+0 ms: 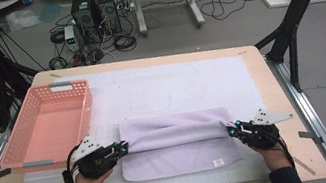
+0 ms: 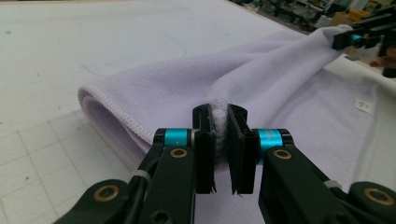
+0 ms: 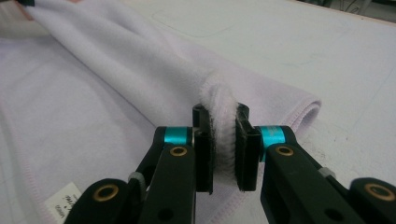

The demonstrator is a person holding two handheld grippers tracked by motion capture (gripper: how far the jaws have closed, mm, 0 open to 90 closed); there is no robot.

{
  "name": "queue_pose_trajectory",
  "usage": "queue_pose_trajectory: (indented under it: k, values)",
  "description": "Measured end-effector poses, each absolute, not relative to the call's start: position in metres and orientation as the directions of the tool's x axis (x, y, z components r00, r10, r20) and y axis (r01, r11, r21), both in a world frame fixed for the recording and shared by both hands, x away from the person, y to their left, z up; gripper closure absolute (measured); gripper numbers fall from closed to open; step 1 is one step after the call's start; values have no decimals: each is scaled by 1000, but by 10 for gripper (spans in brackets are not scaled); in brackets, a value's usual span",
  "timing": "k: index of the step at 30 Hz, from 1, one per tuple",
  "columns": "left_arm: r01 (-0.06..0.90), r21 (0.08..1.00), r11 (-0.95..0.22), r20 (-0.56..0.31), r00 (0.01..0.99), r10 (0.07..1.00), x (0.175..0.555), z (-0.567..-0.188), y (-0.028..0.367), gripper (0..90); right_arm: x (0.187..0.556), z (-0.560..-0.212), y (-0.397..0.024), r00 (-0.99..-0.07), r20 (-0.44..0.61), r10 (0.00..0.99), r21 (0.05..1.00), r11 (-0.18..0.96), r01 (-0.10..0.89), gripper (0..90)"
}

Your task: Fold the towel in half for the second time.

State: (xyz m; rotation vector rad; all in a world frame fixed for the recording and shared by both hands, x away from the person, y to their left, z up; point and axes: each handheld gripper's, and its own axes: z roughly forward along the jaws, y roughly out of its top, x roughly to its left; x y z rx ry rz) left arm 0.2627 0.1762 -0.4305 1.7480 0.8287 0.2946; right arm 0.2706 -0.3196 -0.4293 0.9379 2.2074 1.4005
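Behind the wooden table, covered by a white padded mat, computer boxes and cables are seen on the grey floor. Beyond the left gripper, a pink plastic lattice basket is placed, apart from the fingers. A lilac fleece towel, half folded, is stretched between both grippers. Its bunched edge is pinched by the almost closed left fingers and by the right gripper likewise. Both hands are kept low, pointing inward at each other.

Each claw, left and right, pinches the lavender towel
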Motion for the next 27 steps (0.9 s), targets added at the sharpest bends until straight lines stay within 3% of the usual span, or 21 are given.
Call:
queue_pose_trajectory:
  k: [18,23,24,27]
  values:
    - [408,886,-220,-195,759,621,230,-438,183,814,245,-435,-325,-754,58,654,866,343,364,804]
    - [419,879,-230,-194,752,630,225,-439,187,806,243,-437,-326,-751,89,654,838,359,412,796]
    - [421,880,-219,-199,746,635,225,-437,188,783,242,-437,-326,-754,94,650,837,358,413,791]
    - [416,901,-127,-237,715,658,227,-427,193,552,240,-433,-329,-762,120,636,840,344,420,710]
